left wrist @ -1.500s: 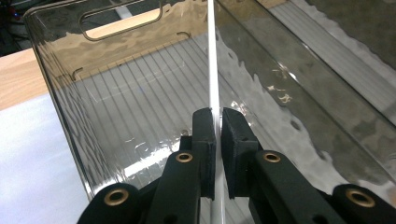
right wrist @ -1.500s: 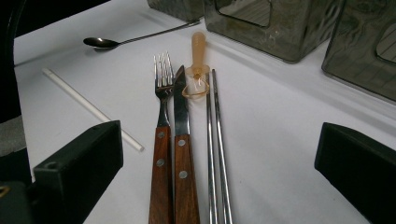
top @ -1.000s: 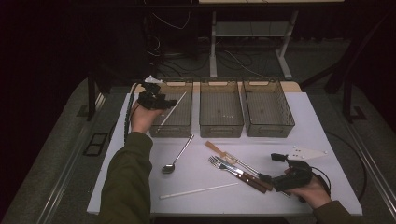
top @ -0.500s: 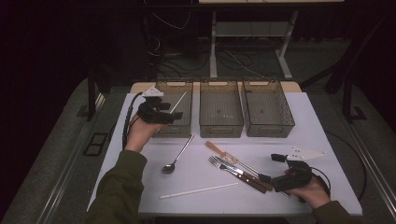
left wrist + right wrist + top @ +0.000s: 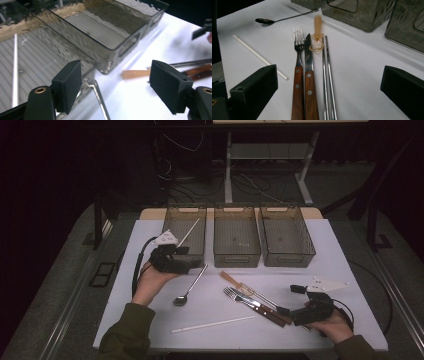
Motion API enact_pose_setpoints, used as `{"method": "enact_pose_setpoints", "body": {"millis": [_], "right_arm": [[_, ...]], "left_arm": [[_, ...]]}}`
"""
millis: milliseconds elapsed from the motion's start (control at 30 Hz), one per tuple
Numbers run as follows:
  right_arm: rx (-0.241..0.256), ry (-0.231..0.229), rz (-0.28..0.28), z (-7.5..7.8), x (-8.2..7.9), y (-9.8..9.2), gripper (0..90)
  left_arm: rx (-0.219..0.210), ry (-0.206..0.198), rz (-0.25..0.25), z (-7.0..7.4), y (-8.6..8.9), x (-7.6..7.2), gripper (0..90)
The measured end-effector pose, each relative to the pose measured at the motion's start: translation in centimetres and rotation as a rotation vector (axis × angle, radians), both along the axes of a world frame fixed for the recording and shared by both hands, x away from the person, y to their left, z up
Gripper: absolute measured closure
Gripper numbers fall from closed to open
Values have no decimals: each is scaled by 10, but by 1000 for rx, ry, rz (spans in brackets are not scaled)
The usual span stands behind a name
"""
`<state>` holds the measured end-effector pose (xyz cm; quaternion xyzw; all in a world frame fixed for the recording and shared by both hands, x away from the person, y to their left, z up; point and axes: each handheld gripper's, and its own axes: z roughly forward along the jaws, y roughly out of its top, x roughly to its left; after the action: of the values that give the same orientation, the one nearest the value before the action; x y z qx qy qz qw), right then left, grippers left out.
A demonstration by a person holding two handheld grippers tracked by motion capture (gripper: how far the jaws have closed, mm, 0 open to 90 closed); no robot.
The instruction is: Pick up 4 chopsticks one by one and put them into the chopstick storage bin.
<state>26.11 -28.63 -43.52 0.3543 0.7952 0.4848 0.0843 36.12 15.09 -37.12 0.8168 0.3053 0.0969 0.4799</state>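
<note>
Sorting looks barely begun from where I sit: of the three grey bins along the far side of the table [image 5: 125,265], the left bin [image 5: 172,220] holds one white straw [image 5: 189,233] leaning against its wall, while the middle bin [image 5: 237,236] and the right bin [image 5: 286,235] show nothing inside. Everything else I judge as left to do lies on the white top: a second white straw [image 5: 212,324] near the front edge, a spoon [image 5: 190,286] just in front of the left bin, and a cluster near my right side made of a wooden-handled fork [image 5: 298,60], a wooden-handled knife [image 5: 309,65], a pair of metal chopsticks [image 5: 327,75] and a small amber-handled utensil [image 5: 318,26], all lying side by side and touching or nearly so. My left gripper [image 5: 181,261] hovers at the near end of the left bin, jaws spread wide with nothing between them, the spoon's handle just below. My right gripper [image 5: 289,312] rests low at the handle end of the cluster, jaws likewise wide apart and empty, lined up on the fork and knife handles
</note>
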Motion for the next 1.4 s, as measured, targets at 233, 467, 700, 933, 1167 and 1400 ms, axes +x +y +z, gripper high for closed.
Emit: {"method": "enact_pose_setpoints", "body": {"millis": [233, 467, 700, 933, 1167, 1400], "right_arm": [[-5, 2, -1, -2, 2, 0, 13], [-7, 6, -18, -2, 4, -2, 13], [-8, 1, -20, -2, 1, -4, 13], [-8, -3, -13, -2, 2, -3, 13], [-24, -15, 7, -1, -2, -1, 13], [-31, -14, -1, -1, -4, -2, 13]], "left_arm": [[-4, -22, -29, -11, -3, -23, 248], [-5, -7, -69, -24, -4, -39, 248], [9, 5, -119, -30, -14, -56, 256], [18, 24, -172, -39, -24, -69, 308], [19, 54, -204, -45, -29, -79, 378], [40, 83, -242, -53, -29, -95, 497]]}}
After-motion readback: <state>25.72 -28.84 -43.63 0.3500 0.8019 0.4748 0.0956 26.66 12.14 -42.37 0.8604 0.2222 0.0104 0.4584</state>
